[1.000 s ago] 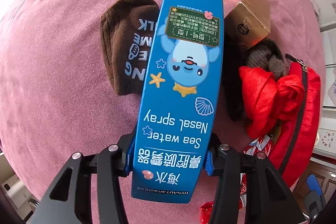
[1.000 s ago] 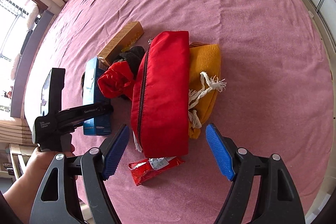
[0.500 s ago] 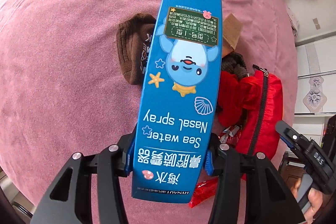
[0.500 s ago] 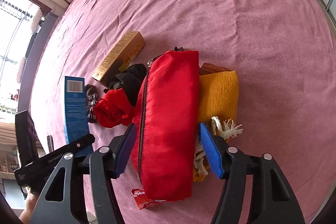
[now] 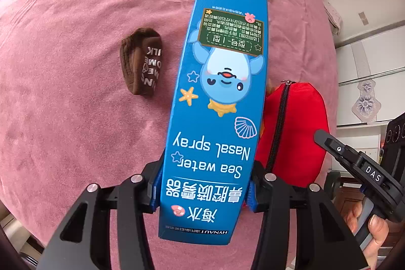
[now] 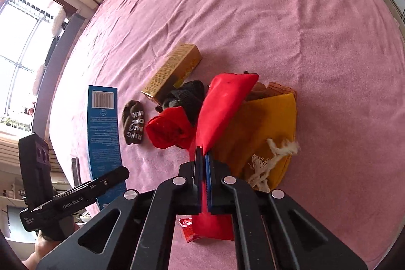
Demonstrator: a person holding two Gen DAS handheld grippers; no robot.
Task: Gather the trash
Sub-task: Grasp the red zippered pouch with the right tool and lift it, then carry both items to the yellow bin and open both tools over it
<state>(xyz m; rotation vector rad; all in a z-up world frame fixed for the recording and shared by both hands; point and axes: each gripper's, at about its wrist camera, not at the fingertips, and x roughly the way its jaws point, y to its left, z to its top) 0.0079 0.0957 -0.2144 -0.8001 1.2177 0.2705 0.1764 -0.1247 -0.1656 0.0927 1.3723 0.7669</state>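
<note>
My left gripper [image 5: 203,184] is shut on a tall blue nasal spray box [image 5: 217,105], held up above the pink bedspread [image 5: 76,118]. The same box [image 6: 103,123] shows at the left in the right wrist view. My right gripper [image 6: 202,156] has its jaws pressed together, pinching the fabric of a red zip pouch [image 6: 222,103], which bunches up at the fingertips. A red snack wrapper [image 6: 187,229] lies under that gripper, partly hidden. The pouch [image 5: 298,138] also shows right of the box, beside the right gripper [image 5: 354,163].
On the bedspread [image 6: 278,17] lie a brown sock [image 6: 133,125], a tan carton [image 6: 172,72], a dark knitted glove [image 6: 187,95], a red cloth [image 6: 169,128] and a yellow drawstring bag [image 6: 268,123]. Pillows and a window are at the far left.
The left gripper rose with the blue box, so the sock looks smaller. The right gripper moved in over the red pouch and its jaws closed on the fabric.
</note>
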